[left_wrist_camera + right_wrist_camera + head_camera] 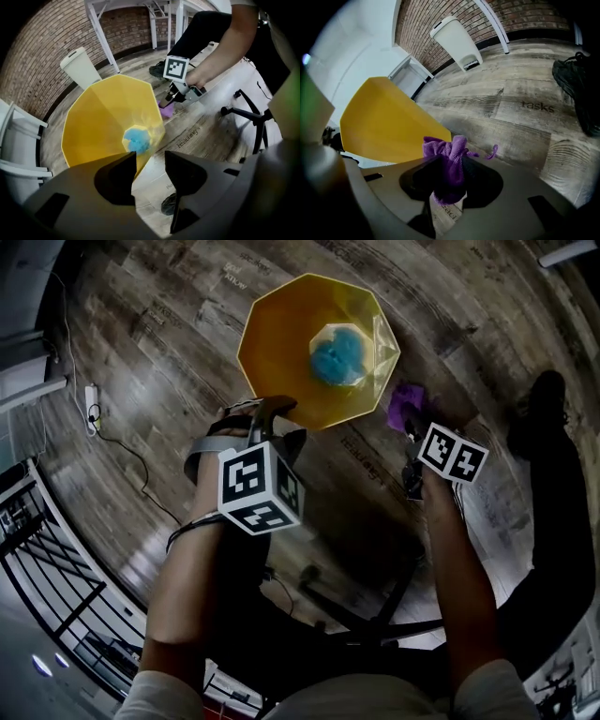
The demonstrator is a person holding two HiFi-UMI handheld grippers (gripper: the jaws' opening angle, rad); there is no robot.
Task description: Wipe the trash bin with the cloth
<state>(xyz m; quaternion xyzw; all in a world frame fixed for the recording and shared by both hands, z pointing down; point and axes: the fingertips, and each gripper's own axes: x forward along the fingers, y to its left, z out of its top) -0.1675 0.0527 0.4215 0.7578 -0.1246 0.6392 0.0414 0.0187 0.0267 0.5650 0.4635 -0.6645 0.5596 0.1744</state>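
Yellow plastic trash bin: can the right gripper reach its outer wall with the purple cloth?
Probably yes: the right gripper, shut on the purple cloth, sits beside the yellow plastic trash bin, nothing visible between them.

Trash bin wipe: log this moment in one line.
left gripper: open, by yellow trash bin rim | right gripper: shut on purple cloth, beside bin

The left claw and right claw are dark grey, each topped by a white cube with black square markers (a grey strap and a thin black cable sit by the left one), and the person wears pale short sleeves and black trousers.
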